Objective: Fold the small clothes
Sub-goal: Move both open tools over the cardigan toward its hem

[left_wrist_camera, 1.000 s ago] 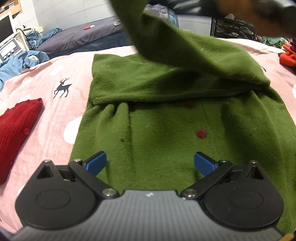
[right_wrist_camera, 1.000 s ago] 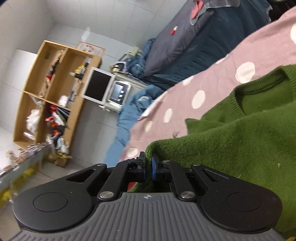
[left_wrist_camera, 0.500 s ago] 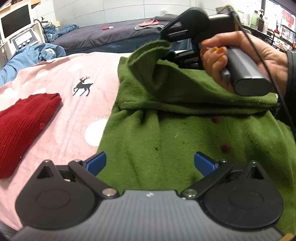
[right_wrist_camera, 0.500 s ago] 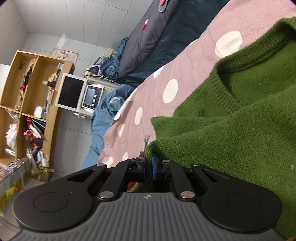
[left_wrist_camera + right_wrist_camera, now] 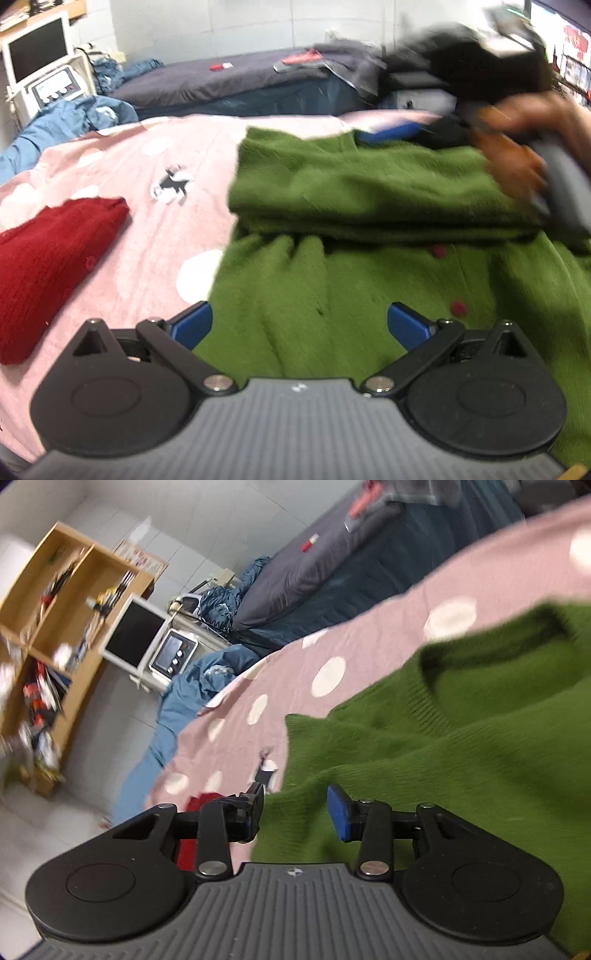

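The green cardigan [image 5: 388, 280] lies on the pink spotted sheet [image 5: 140, 221], its top part folded down across the body. The left gripper [image 5: 299, 325] hovers over the near hem, jaws wide apart and empty. The right gripper [image 5: 295, 812] sits above the folded edge, jaws parted, holding nothing. A red sweater [image 5: 48, 269] lies to the left

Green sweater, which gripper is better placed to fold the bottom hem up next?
Left. The left gripper hangs open over the green sweater near its lower edge; the right gripper is open at the folded top.
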`<state>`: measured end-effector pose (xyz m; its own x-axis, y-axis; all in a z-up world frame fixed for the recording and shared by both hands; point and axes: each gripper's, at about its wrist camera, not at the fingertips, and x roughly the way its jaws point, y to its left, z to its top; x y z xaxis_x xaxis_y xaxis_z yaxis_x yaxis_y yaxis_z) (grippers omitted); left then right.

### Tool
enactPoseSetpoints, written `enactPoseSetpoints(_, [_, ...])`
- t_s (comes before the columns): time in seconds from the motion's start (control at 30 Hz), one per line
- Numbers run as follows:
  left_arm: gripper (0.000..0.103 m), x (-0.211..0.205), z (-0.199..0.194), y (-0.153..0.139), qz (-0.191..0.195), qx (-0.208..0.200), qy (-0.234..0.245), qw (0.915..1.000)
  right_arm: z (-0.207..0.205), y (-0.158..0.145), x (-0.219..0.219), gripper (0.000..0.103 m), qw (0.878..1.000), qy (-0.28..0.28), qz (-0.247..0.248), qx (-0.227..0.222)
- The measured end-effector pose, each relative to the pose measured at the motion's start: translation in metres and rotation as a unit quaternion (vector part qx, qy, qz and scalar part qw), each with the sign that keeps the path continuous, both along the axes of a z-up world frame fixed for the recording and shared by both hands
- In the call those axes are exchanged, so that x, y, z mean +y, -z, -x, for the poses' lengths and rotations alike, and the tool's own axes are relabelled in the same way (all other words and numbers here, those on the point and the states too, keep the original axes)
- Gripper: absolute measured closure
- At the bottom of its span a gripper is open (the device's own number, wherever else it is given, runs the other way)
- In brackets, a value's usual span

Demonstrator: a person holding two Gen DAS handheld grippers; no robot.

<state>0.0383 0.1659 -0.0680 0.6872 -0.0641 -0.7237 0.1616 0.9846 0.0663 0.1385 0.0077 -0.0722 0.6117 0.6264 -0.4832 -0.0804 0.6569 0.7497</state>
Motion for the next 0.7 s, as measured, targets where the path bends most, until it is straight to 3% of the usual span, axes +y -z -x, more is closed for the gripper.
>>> enactPoseSetpoints(0.07, [0.0, 0.008, -0.007, -0.006, 0.007, -0.016, -0.014, 0.9997, 0.017, -0.011, -0.01, 0.034, 0.998, -0.004, 0.055, -0.019])
enactPoseSetpoints(0.17, [0.01, 0.025, -0.025, -0.017, 0.023, -0.032, -0.043, 0.9983, 0.04, -0.02, -0.022, 0.035, 0.988, -0.015, 0.148, -0.03])
enactPoseSetpoints(0.23, [0.033, 0.037, -0.04, -0.023, 0.043, -0.043, -0.06, 0.9963, 0.056, -0.022, -0.03, 0.037, 0.971, -0.012, 0.235, -0.035])
enactPoseSetpoints(0.3, [0.048, 0.044, -0.055, -0.027, 0.062, -0.041, -0.067, 0.995, 0.07, -0.019, -0.037, 0.041, 0.948, -0.007, 0.315, -0.047])
enactPoseSetpoints(0.33, [0.05, 0.044, -0.063, -0.028, 0.066, -0.037, -0.064, 0.995, 0.077, -0.017, -0.042, 0.042, 0.939, -0.004, 0.34, -0.054])
enactPoseSetpoints(0.4, [0.05, 0.038, -0.076, -0.027, 0.062, -0.039, -0.061, 0.9955, 0.085, -0.01, -0.053, 0.043, 0.93, 0.003, 0.363, -0.059])
enactPoseSetpoints(0.5, [0.048, 0.021, -0.096, -0.021, 0.051, -0.04, -0.036, 0.9973, 0.091, 0.001, -0.069, 0.043, 0.927, 0.018, 0.372, -0.054])
enactPoseSetpoints(0.57, [0.043, 0.008, -0.11, -0.014, 0.042, -0.046, -0.02, 0.9979, 0.094, 0.006, -0.072, 0.042, 0.923, 0.022, 0.38, -0.058])
enactPoseSetpoints(0.7, [0.041, -0.01, -0.14, 0.015, 0.009, -0.025, -0.02, 0.9995, 0.1, 0.015, -0.082, 0.039, 0.924, 0.051, 0.376, -0.05])
